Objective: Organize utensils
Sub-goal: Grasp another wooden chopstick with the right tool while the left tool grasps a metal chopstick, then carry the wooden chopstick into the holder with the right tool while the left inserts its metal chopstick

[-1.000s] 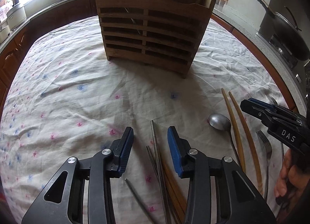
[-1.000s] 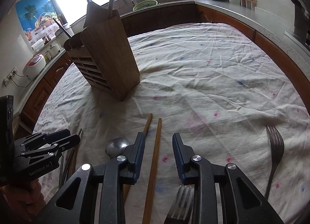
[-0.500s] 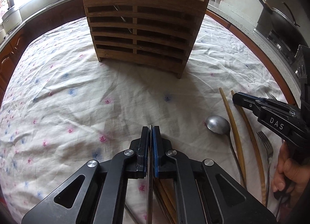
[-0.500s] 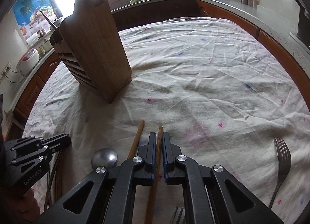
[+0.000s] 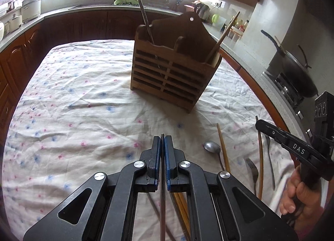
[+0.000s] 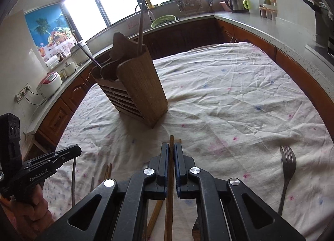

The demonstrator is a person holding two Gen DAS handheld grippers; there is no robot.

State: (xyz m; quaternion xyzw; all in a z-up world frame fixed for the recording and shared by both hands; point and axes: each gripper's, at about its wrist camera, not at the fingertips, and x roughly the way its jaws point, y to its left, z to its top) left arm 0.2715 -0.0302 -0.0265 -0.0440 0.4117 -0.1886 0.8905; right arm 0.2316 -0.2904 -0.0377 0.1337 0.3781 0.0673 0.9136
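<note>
A slatted wooden utensil holder (image 5: pixel 173 74) (image 6: pixel 135 92) stands upright on the flowered tablecloth (image 5: pixel 73 105); a metal chopstick and a wooden one stick out of it. My left gripper (image 5: pixel 162 139) is shut on a thin metal chopstick (image 5: pixel 162 188), held clear of the cloth in front of the holder. My right gripper (image 6: pixel 171 146) is shut on a wooden chopstick (image 6: pixel 170 199), also lifted. Each gripper shows in the other's view: the right gripper (image 5: pixel 258 125) at the right edge, the left gripper (image 6: pixel 77 149) at the lower left.
On the cloth lie a spoon (image 5: pixel 211 147), a wooden chopstick (image 5: pixel 223 151), a fork (image 5: pixel 251 168) and, further right, another fork (image 6: pixel 288 168). More chopsticks (image 6: pixel 108 171) lie under the left gripper. Kitchen counters ring the table, with a wok (image 5: pixel 296 74) at the right.
Both grippers closed, the left on the metal chopstick and the right on the wooden one. Both then rose with them, so the holder and kitchen now sit lower in view.
</note>
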